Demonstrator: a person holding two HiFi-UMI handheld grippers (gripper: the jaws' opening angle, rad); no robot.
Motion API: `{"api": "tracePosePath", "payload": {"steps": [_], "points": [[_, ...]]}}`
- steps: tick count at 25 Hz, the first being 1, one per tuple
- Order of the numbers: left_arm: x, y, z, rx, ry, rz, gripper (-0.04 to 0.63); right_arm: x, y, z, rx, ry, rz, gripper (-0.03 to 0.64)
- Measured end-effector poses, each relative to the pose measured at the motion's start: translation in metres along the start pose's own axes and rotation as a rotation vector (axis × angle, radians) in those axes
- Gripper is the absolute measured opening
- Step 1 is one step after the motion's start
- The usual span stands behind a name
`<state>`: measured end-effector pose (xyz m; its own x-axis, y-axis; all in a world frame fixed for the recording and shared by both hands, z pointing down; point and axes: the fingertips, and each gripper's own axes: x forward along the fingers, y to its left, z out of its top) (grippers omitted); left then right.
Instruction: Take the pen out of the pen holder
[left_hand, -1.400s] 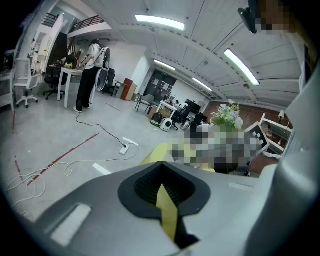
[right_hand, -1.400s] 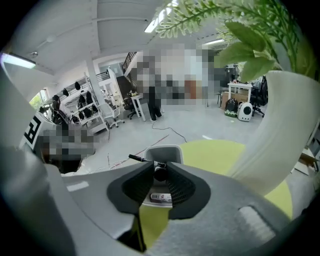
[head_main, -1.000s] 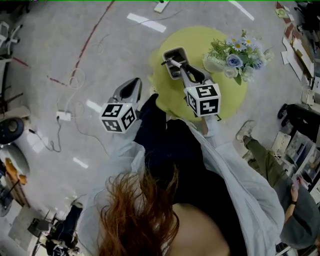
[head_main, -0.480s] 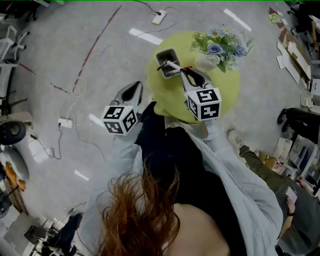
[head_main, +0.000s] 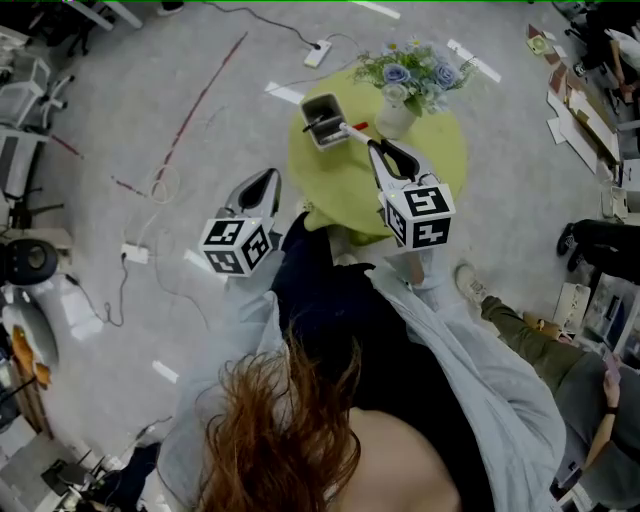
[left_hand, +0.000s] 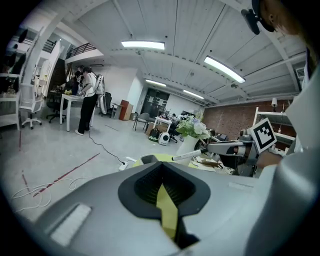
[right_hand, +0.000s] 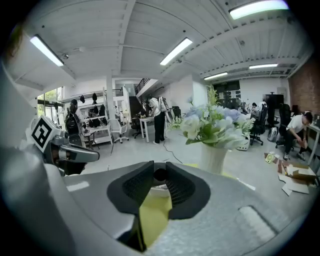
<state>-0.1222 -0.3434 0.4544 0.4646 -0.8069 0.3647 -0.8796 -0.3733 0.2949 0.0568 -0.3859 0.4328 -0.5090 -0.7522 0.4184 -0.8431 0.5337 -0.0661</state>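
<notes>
Right claw (head_main: 372, 148) clamps the pen (head_main: 345, 129), seemingly just clear of the pen holder (head_main: 316, 104); left claw (head_main: 271, 177) closed, empty. Next I lift away.

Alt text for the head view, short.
Seen from above, a person's right gripper holds a white pen beside the gray pen holder on a round yellow-green table. A vase of flowers stands on the table's far side; the left gripper hangs empty over the floor.
</notes>
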Motion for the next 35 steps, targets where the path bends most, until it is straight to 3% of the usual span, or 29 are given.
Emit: {"api": "tracePosePath", "payload": {"steps": [8,20,27,35], "points": [[-0.017,-0.03,-0.005,0.028,-0.027,-0.019,0.016,-0.057,-0.012,-0.002,-0.014,-0.053,-0.046,0.077],[-0.008,-0.073,-0.011,0.095,-0.007,-0.101,0.017,-0.128,-0.047,-0.034,0.04,-0.051,-0.167,0.078],[0.0,-0.092,-0.018,0.118,0.013,-0.139,0.017,-0.146,-0.061,-0.069,0.059,0.012,-0.231,0.077],[0.001,-0.096,-0.023,0.135,0.028,-0.157,0.017,-0.148,-0.061,-0.077,0.062,0.02,-0.251,0.077]]}}
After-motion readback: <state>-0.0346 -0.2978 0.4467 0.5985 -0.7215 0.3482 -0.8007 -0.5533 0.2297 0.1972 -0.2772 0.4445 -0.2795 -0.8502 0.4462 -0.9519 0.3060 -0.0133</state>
